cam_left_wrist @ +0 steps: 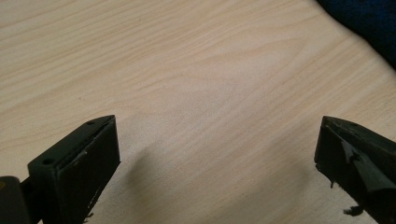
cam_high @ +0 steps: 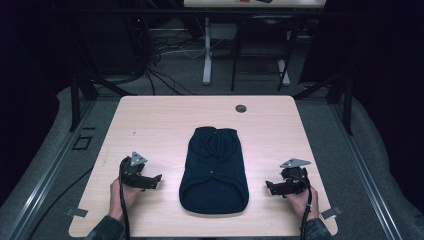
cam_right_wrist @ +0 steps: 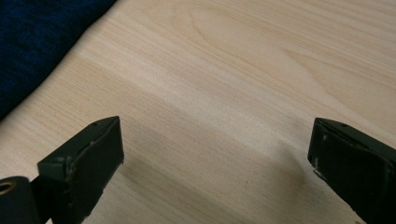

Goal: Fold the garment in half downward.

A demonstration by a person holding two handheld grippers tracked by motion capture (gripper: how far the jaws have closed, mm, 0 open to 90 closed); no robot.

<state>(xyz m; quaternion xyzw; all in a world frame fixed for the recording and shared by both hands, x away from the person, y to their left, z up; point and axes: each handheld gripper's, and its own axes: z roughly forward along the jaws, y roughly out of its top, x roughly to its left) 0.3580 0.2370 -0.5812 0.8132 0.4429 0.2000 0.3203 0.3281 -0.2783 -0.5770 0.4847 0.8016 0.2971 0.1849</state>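
Note:
A dark navy garment (cam_high: 214, 170), folded into a compact oblong, lies at the middle of the light wood table (cam_high: 165, 115). My left gripper (cam_high: 156, 181) rests on the table just left of it, jaws wide open over bare wood (cam_left_wrist: 217, 123); a corner of the navy cloth (cam_left_wrist: 369, 23) shows at the upper right of its view. On the garment's right side, my right gripper (cam_high: 269, 187) also stands open with nothing between its jaws (cam_right_wrist: 215, 123), and the cloth's edge (cam_right_wrist: 37, 42) lies at the upper left of that view.
A small round grommet hole (cam_high: 241, 108) sits near the table's far edge. Behind the table stand another desk's white legs (cam_high: 207, 55) and tangled cables (cam_high: 160, 55) on the floor. Dark frame posts (cam_high: 75, 100) flank the table.

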